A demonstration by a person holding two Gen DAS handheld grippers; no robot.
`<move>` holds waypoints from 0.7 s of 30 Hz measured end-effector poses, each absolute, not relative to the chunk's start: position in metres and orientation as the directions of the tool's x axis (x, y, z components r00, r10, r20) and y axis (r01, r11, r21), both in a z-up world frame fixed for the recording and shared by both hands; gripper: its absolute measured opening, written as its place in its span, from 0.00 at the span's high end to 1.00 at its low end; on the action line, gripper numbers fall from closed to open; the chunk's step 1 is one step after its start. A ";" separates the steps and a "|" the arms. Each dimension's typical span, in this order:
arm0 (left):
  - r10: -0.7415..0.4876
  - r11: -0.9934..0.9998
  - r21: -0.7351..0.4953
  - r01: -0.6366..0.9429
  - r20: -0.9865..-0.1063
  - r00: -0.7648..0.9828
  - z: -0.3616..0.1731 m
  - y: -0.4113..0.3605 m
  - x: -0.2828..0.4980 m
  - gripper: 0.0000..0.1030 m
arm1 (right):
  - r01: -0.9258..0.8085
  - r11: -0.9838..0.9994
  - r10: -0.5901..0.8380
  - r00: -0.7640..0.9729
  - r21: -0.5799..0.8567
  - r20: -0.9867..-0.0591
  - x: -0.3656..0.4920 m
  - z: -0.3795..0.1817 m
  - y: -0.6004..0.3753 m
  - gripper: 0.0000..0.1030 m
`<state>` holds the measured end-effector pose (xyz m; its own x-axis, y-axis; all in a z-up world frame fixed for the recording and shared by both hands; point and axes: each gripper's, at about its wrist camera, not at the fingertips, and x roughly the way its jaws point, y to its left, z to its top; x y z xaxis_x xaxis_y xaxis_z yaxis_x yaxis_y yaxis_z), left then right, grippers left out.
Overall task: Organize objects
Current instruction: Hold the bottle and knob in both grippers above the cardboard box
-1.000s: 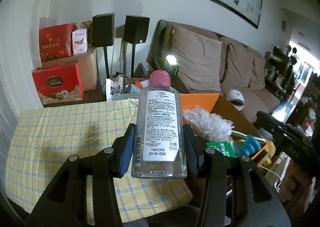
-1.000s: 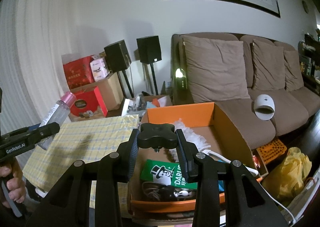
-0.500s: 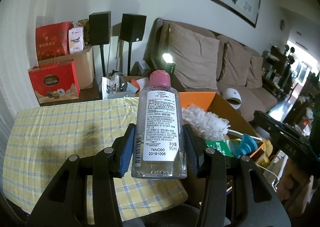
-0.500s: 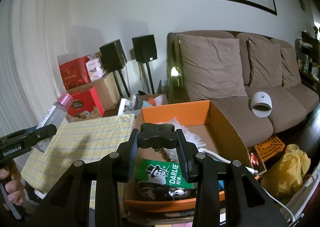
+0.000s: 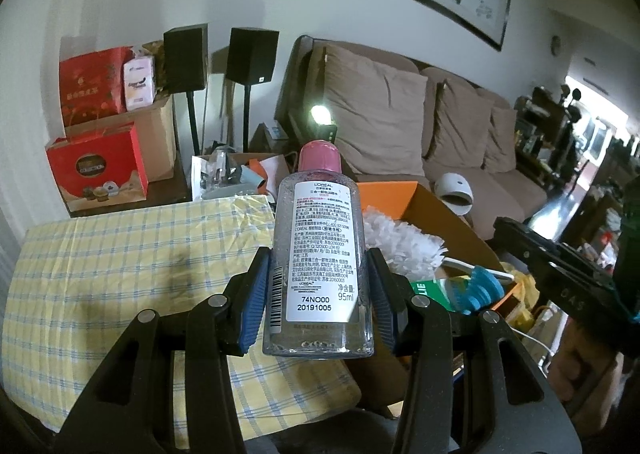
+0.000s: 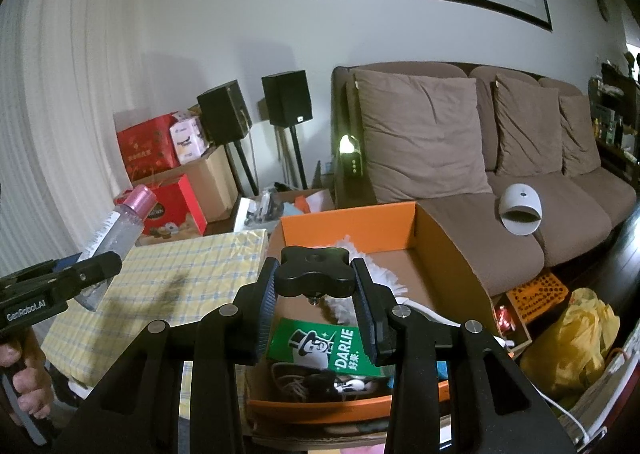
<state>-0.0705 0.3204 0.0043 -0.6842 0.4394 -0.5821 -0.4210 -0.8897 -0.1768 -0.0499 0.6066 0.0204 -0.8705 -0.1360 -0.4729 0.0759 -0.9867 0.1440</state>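
Bottle (image 5: 320, 254) with the pink cap sits upright at the centre of my left view, clenched between my left jaws (image 5: 318, 294), the blue pads pressing its clear sides low down near the base. It hangs over the near edge of the counter (image 5: 120, 274), whose yellow checked cloth fills the lower left of that frame. In my right view the same bottle shows at the left edge, tilted, cap toward the upper right. My right jaws (image 6: 316, 286) are clenched on a black knob (image 6: 316, 270), a lobed thing with a small screw under it, at the centre of the frame above the orange box (image 6: 440, 238).

What worries me, as I judge it: the bottle is smooth and round-shouldered and I grip it low, so most of its body stands above the pads. A quick swing could let it pivot or slide out, and it would drop onto the counter edge or the floor. The knob is held only by its lobes; a slight roll of my right wrist could let it twist free and fall among the white duster (image 6: 360, 254), the green Darlie carton (image 6: 324, 346) and the cords in the box, where it would be hard to find. Both hands work close together near the box, so my two jaws could knock each other
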 end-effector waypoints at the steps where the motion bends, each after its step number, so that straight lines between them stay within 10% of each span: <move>1: 0.441 -0.889 -0.177 -0.423 -0.583 -0.682 0.004 0.321 -0.071 0.57 | 0.077 -0.987 -0.137 -0.871 0.144 -0.472 -0.050 0.021 0.607 0.65; 21: 0.475 -0.866 -0.178 -0.467 -0.587 -0.656 0.001 0.344 -0.065 0.57 | 0.068 -0.987 -0.130 -0.870 0.144 -0.475 -0.049 0.020 0.609 0.65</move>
